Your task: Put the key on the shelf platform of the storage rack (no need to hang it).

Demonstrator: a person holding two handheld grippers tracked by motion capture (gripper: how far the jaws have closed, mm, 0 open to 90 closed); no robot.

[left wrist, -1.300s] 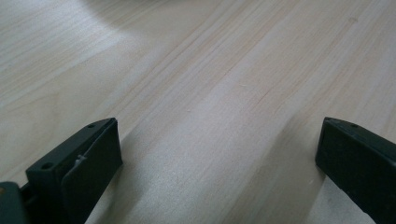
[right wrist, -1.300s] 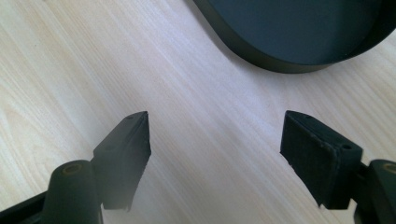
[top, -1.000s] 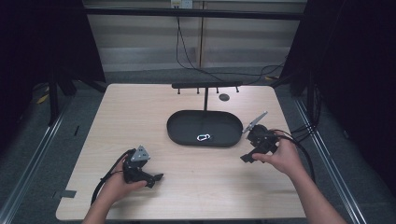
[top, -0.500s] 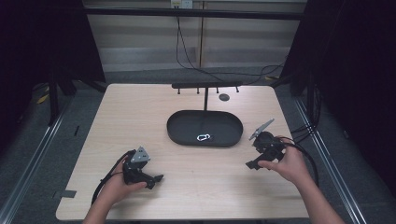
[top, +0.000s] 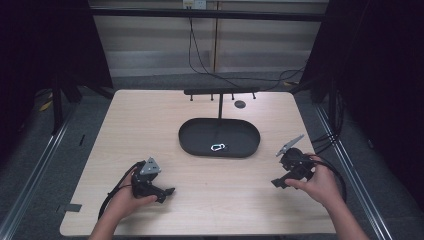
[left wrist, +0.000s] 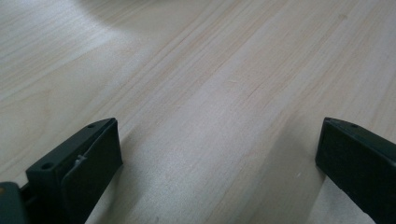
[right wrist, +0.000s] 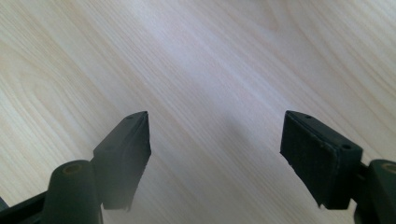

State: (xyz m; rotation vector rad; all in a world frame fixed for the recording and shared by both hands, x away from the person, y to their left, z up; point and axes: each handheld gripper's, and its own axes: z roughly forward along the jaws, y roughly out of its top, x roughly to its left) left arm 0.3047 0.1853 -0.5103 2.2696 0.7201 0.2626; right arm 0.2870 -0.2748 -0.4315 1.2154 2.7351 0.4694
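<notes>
High view: both the left gripper (top: pixel 167 191) and right gripper (top: pixel 276 183) rest spread on the tabletop (top: pixel 150 120); tray (top: pixel 195 137) holds perhaps a carabiner (top: pixel 218 147).

Both my grippers are low, jaws spread wide.
My left gripper (top: pixel 167 191) sits near the front-left in my left hand (top: pixel 125 200); my right gripper (top: pixel 278 183) is held front-right by my right hand (top: pixel 320 186).

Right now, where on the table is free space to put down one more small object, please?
The far left corner of the table, left of the black oval tray, is bare. So is the near strip between the left gripper and the right gripper. The middle is crowded: the tray holds a small metal clip, with a stand behind it.
</notes>
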